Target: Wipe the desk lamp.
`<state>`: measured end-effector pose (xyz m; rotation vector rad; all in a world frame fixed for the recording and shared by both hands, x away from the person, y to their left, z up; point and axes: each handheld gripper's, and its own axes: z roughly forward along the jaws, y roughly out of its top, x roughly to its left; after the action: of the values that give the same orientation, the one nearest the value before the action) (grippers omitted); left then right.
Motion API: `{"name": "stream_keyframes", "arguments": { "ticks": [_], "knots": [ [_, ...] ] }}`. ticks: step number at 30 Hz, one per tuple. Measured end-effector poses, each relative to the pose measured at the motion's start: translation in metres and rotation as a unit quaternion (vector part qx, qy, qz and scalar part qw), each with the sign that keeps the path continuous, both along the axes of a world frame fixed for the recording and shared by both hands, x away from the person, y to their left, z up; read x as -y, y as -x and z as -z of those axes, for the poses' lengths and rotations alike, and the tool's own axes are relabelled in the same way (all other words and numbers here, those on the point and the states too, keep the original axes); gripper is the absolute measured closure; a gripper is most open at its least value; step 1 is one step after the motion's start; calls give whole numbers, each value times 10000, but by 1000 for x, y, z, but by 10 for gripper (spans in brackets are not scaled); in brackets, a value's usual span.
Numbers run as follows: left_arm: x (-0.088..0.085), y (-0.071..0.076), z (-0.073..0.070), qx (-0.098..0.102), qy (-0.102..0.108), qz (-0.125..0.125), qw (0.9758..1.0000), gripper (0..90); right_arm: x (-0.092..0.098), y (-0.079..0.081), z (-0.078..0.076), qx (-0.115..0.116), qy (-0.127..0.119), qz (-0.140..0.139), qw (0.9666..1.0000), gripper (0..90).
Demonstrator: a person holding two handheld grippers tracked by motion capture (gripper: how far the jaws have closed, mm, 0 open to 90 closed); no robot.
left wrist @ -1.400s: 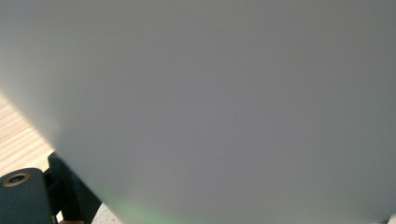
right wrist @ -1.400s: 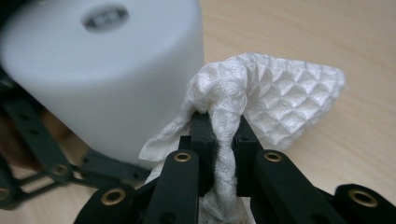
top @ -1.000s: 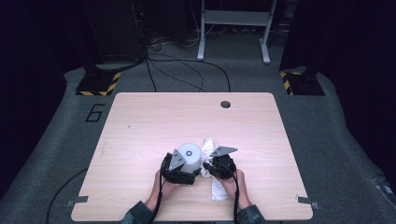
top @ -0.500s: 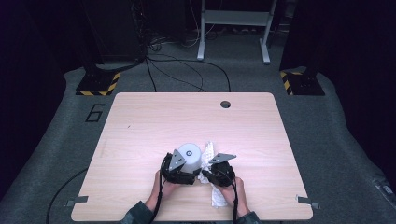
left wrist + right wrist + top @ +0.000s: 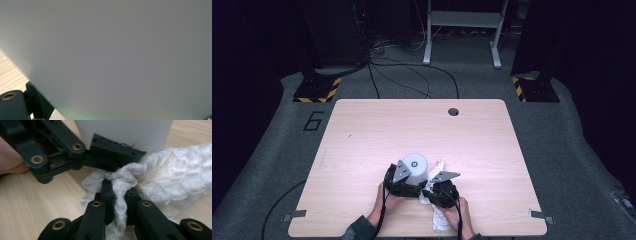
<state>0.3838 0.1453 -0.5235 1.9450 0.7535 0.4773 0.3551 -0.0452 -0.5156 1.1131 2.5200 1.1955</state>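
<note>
In the high view the left gripper [image 5: 404, 181] clasps the white roll [image 5: 415, 165] near the table's [image 5: 362, 135] front edge; the right gripper [image 5: 438, 190] sits over the paper towel [image 5: 438, 220]; in the left gripper view the roll [image 5: 112, 55] presses close against the jaws; in the right gripper view the right gripper [image 5: 119, 192] pinches a fold of paper towel [image 5: 170, 187], just beside the left gripper [image 5: 105, 155], which grips the roll [image 5: 125, 131].

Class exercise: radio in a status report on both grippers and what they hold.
Left gripper clamped on white roll. Right gripper shut on white cloth. Nothing in the way.
</note>
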Motion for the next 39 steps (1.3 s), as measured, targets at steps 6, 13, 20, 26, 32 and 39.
{"name": "stream_keyframes", "arguments": {
  "ticks": [6, 13, 20, 26, 32, 39],
  "knots": [
    [0, 0, 0, 10, -8, 2, 10000, 73, -10, 4, 1, -20, -43, -271, 9996, 823],
    [-1, 0, 0, 26, -20, -9, 10000, 72, -7, 3, 0, -3, -107, -319, 9994, 824],
    [-4, 0, -2, 63, 154, -52, 9998, 36, 0, 5, -1, 27, -139, -308, 9994, 824],
    [-8, -1, -13, 186, 342, -39, 9992, 0, 5, 4, 0, 43, -227, -165, 9996, 824],
    [-8, -5, -25, 311, 474, 18, 9984, 0, 9, 2, -1, 4, -218, -137, 9997, 824],
    [-6, -9, -28, 297, 749, 184, 9966, 43, 17, 0, -1, 72, -239, -25, 9997, 824]
  ]
}}
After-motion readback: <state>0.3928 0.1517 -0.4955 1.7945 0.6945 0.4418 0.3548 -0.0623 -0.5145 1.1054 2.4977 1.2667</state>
